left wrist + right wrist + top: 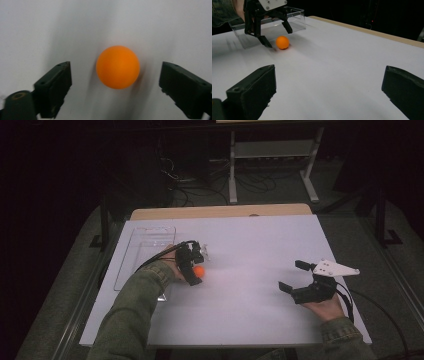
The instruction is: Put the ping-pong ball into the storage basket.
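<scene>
An orange ball (199, 270) rests on the white table top (260, 240), left of the middle. My left gripper (200, 267) points down at it and stands open, one jaw on each side of the ball. In the left gripper view the ball (117, 67) lies between the two jaws of the left gripper (115, 73) with a gap on both sides. My right gripper (291, 275) is held open above the table's right part with nothing in it. The right gripper view looks past the right gripper (329, 80) to the ball (282, 42) and the left gripper (279, 38) over it.
A clear plastic tray (150, 228) lies at the table's left edge, just behind the left hand, and the tray (297, 17) looks bare inside. The table's wooden far edge (220, 211) borders dark floor with cables and a table frame.
</scene>
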Tool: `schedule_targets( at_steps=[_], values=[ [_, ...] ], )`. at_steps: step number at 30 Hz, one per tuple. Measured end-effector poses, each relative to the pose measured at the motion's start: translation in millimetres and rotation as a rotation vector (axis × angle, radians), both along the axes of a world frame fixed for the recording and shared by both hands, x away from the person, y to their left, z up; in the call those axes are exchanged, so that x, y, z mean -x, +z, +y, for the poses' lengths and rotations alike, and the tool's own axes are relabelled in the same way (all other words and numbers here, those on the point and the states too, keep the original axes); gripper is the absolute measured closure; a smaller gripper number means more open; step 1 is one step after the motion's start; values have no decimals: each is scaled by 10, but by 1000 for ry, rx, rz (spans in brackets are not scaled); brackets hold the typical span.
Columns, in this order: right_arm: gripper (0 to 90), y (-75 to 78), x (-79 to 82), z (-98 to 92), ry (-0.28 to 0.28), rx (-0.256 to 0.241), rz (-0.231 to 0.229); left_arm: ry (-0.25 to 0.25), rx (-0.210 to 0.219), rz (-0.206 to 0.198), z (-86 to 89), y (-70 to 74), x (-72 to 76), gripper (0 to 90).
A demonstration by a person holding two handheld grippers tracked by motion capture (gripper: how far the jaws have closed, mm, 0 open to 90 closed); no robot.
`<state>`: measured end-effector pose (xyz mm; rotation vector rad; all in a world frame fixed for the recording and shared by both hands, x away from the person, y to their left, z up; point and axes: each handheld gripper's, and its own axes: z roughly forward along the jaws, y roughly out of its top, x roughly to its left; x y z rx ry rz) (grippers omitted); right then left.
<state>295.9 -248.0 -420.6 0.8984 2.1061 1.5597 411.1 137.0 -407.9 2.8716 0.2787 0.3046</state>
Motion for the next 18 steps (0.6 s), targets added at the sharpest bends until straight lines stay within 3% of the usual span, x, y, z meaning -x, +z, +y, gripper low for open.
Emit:
schedule_targets(
  at_steps=[18],
  values=[
    [0,0,1,1,-1,2,0,-37,-27,-4,-28,-17,-8,314]
  ],
)
